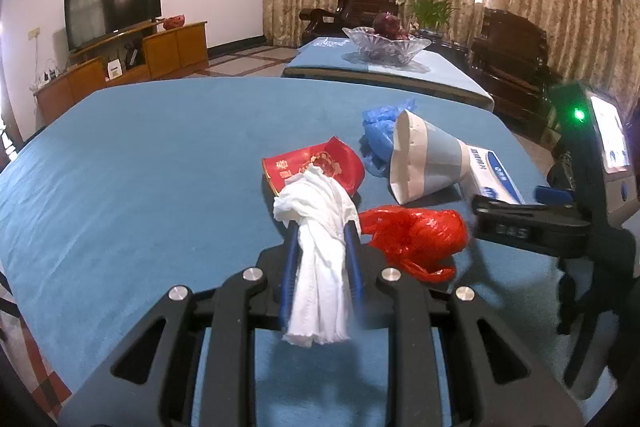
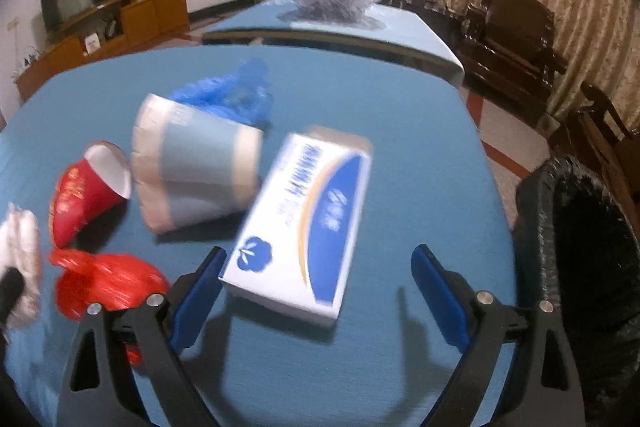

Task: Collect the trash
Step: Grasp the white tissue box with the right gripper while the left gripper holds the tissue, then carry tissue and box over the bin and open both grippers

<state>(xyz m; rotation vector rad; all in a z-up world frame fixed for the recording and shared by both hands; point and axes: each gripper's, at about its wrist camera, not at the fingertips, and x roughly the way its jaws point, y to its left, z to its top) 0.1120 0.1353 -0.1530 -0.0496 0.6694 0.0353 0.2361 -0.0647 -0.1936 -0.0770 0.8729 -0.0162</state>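
White tissue [image 1: 316, 247] is pinched between the fingers of the left gripper [image 1: 318, 227], hanging crumpled above the blue table [image 1: 140, 167]. Right gripper [image 2: 318, 267] has its fingers spread wide with nothing between them, hovering over the tissue box [image 2: 304, 223]; that view is blurred, so exact gaps are hard to judge. Rest of the trash lies on the table: red paper cup [image 1: 316, 163] on its side just beyond the tissue, red plastic bag [image 1: 420, 235] beside it, blue-grey cup [image 1: 428, 159] tipped over, blue plastic bag [image 1: 380, 131] behind that. Black-lined bin [image 2: 584, 247] stands off the table's right edge.

Likely step — carry the tissue to the bin. Best done by keeping the pinch firm, lifting clear of the red bag, crossing above the cups and releasing only once over the bin mouth — the loose tail could snag.
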